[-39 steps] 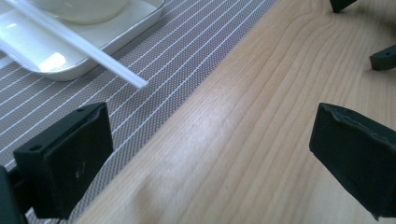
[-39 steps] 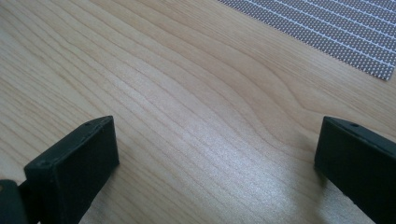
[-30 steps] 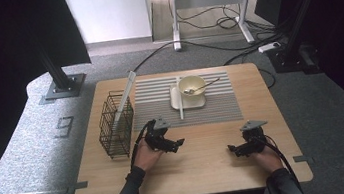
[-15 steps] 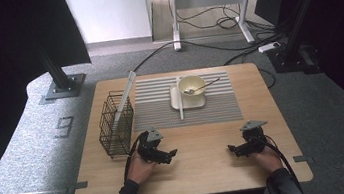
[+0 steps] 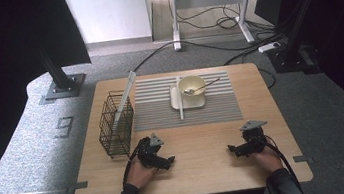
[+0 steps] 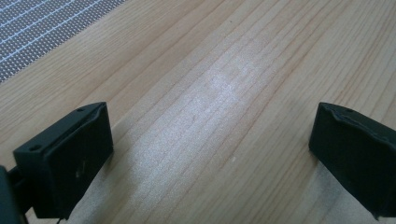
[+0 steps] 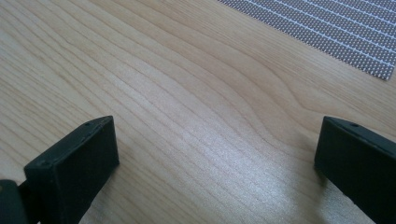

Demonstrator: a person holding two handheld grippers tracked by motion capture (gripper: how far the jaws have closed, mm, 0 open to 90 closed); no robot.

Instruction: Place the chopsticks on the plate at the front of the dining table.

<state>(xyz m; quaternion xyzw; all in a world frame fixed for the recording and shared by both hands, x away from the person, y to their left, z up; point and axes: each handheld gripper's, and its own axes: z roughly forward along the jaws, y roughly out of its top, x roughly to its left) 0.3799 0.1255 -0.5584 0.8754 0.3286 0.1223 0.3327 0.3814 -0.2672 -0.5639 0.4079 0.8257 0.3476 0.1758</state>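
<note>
High view: both hands rest on the counter (image 5: 205,173) near the striped mat (image 5: 182,110), left tool (image 5: 166,162) near the wire rack (image 5: 116,127), right tool (image 5: 232,148) opposite. Left gripper view: jaws wide apart, empty, mat corner (image 6: 42,32) beyond. Right gripper view: likewise released over bare wood.

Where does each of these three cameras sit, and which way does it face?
High view: above the person's side, looking forward and down on the table; forearms, left gripper, right gripper.
Left gripper view: on that gripper, facing bare wood between its open jaws.
Right gripper view: likewise, jaws open.
Shared: both gripper views catch the striped mat.
</note>
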